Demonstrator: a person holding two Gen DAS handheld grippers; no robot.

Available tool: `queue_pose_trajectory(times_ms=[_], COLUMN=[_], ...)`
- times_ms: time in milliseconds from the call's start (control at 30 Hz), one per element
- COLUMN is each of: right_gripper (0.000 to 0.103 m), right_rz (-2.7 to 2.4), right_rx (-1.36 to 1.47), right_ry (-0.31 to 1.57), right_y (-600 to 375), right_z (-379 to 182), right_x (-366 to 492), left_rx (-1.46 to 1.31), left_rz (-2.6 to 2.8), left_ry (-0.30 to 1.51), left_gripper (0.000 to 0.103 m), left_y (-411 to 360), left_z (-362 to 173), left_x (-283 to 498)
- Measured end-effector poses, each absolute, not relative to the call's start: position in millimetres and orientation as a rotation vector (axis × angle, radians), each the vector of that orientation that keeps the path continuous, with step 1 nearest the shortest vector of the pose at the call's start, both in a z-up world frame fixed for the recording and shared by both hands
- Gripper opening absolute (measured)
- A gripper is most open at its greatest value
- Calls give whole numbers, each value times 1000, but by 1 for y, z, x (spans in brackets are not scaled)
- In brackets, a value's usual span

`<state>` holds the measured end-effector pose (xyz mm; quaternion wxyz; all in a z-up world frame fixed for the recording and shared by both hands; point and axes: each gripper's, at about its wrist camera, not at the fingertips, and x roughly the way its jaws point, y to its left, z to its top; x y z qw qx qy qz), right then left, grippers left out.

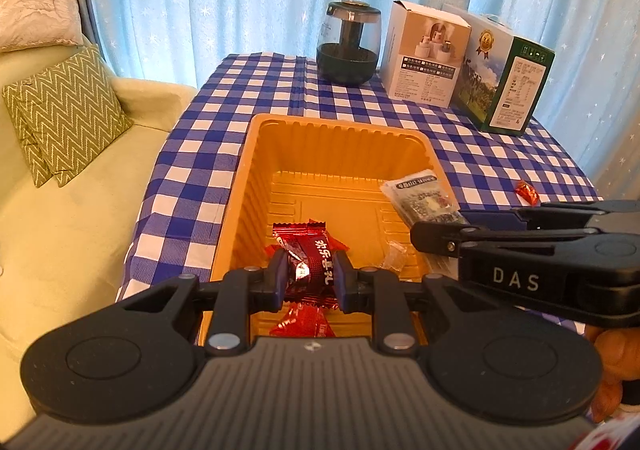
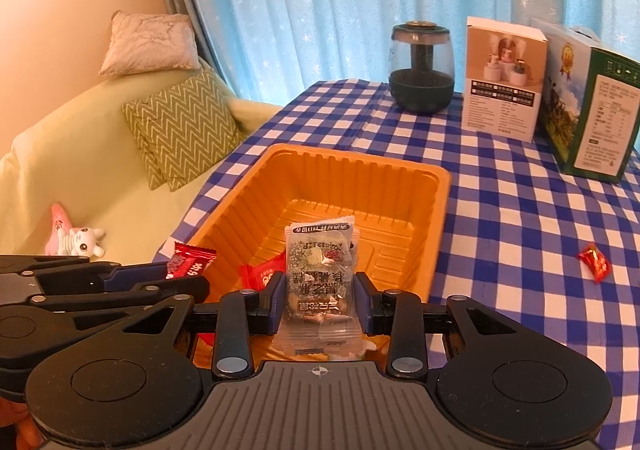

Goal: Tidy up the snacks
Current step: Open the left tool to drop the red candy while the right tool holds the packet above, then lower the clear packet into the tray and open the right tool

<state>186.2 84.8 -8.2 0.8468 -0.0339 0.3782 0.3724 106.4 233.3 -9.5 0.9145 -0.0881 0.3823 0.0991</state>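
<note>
The red candy (image 1: 310,262), light and crinkly in slippery foil, sits pinched across its middle in the left gripper (image 1: 310,276) above the near end of the orange tray (image 1: 256,154). The right gripper (image 2: 320,298) clamps a soft clear snack packet (image 2: 320,278) over the same tray. Only the right view shows the plush toy (image 2: 82,246) on the sofa to the left.

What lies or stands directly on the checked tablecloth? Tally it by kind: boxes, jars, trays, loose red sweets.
Boxes: 2, a white box and a green box
Jars: 1, the dark jar
Trays: 1, the orange tray
Loose red sweets: 1, the red sweet
Total: 5
</note>
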Motion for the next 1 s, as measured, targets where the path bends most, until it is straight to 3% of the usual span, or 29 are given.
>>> queue_pose_trajectory(times_ms=[233, 333, 867, 900, 967, 1000], right_gripper=[36, 36, 37, 38, 61, 64], right_rz=[786, 782, 821, 822, 818, 816], right_rx=[-75, -74, 3, 12, 29, 35], right_ry=[802, 806, 809, 813, 803, 790], right_y=[88, 87, 85, 85, 83, 81], right_z=[-13, -15, -10, -9, -6, -4], right_x=[193, 194, 197, 198, 198, 197], left_rx=[-171, -169, -174, -173, -171, -173], left_rz=[205, 209, 219, 221, 228, 233], left_ry=[793, 795, 779, 778, 772, 770], left_gripper=[22, 30, 31, 31, 31, 31], left_y=[237, 238, 234, 234, 234, 234], left_z=[-19, -20, -10, -9, -8, -7], left_x=[117, 117, 95, 93, 90, 88])
